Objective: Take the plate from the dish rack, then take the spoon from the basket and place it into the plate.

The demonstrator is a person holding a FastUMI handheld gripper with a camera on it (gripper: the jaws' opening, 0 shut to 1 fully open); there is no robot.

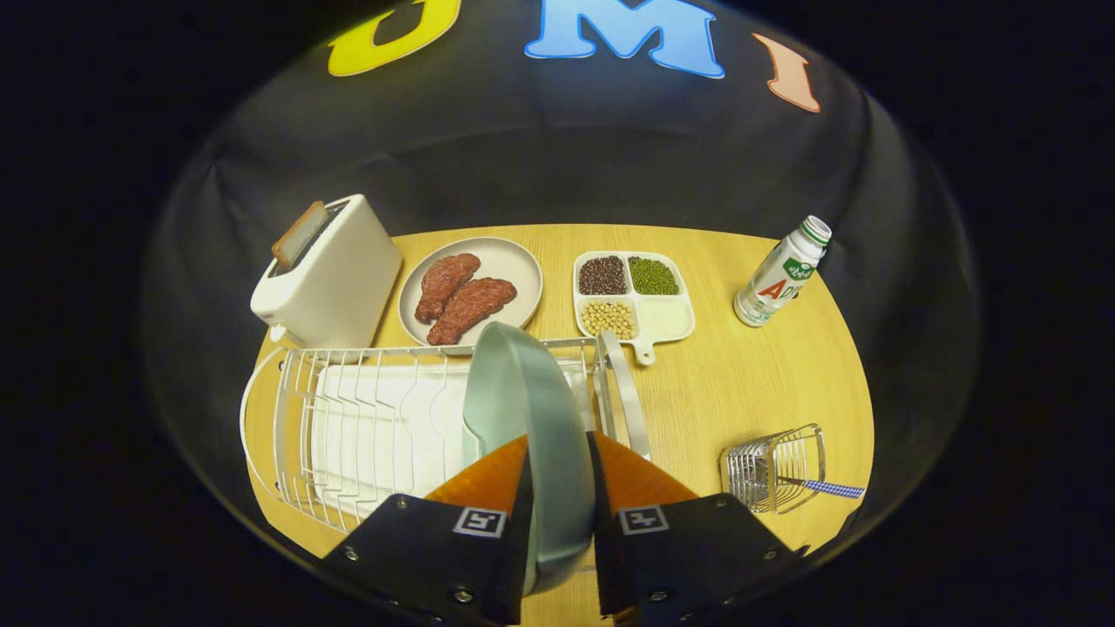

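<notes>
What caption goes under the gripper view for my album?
Tongs shut on the plate standing in the rack; spoon waits in the basket.

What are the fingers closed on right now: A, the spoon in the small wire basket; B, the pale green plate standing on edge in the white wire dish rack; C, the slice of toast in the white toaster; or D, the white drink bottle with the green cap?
B: the pale green plate stands on edge in the white wire dish rack, its rim pinched between the two fingers of the gripper.
</notes>
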